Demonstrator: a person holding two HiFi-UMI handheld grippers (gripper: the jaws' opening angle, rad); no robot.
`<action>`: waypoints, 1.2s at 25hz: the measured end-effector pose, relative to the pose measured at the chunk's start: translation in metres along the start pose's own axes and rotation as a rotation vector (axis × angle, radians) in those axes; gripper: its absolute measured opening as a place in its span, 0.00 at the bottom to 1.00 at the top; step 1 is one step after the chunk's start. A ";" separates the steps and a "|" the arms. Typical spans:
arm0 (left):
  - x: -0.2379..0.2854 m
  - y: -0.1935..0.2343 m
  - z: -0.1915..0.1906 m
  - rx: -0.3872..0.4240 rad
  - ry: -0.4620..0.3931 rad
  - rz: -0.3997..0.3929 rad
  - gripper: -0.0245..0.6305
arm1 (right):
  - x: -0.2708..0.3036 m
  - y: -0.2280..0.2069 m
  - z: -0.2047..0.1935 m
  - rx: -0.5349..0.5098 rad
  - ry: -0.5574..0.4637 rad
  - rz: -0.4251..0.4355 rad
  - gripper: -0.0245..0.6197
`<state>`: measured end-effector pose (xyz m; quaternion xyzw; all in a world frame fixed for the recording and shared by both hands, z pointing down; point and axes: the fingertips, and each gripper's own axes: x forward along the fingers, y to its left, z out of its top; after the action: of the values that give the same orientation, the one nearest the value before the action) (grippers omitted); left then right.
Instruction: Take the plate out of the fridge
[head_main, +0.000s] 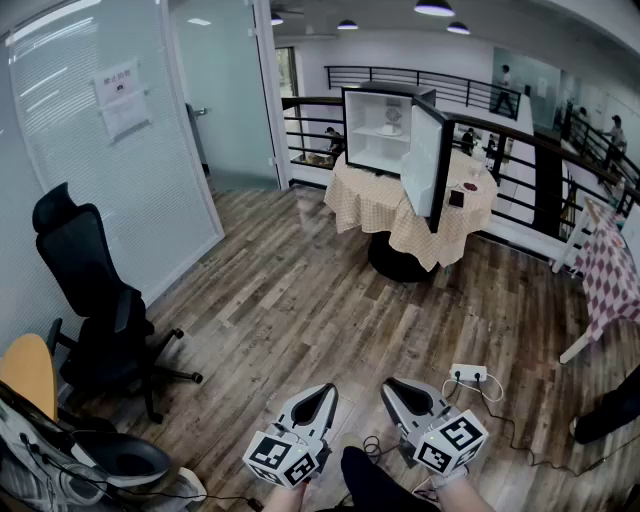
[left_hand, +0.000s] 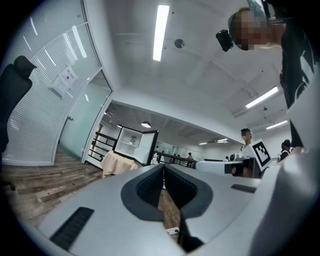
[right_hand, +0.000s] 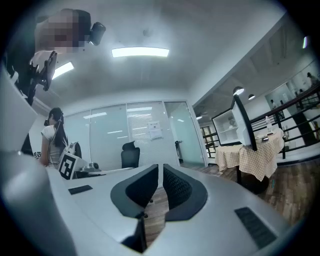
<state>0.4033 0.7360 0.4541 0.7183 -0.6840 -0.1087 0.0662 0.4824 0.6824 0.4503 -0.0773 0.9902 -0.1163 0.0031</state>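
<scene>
I am well apart from the fridge (head_main: 365, 140) at twelve o'clock on a table (head_main: 380, 205). Its door is open, and what looks like the plate (head_main: 391, 128) is inside. My left gripper (head_main: 323, 392) and right gripper (head_main: 394, 388) have their jaws pressed together, empty. Approach and grasp are not yet done.

the brown wooden floor (head_main: 300, 300) lies wide and bare up to the round table with the yellow checked cloth (head_main: 380, 205). on the left stand a black office chair on wheels (head_main: 95, 300) and a frosted glass wall (head_main: 130, 170). a white power strip with its cord (head_main: 468, 374) lies on the floor, low on the right. the small white fridge (head_main: 378, 130) on the table is open at the front. its door (head_main: 428, 160) sticks out on the right. a black railing (head_main: 547, 190) runs behind the table.
</scene>
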 end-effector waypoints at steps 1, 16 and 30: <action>0.005 0.005 0.001 0.000 -0.001 0.000 0.05 | 0.007 -0.003 0.001 -0.001 -0.002 0.002 0.12; 0.116 0.091 0.005 -0.037 0.006 0.020 0.05 | 0.109 -0.092 0.011 -0.025 0.047 0.033 0.12; 0.235 0.151 0.014 -0.037 0.005 0.003 0.05 | 0.182 -0.198 0.035 -0.020 0.034 0.021 0.12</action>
<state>0.2632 0.4938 0.4617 0.7162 -0.6827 -0.1194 0.0814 0.3336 0.4563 0.4637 -0.0651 0.9920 -0.1074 -0.0133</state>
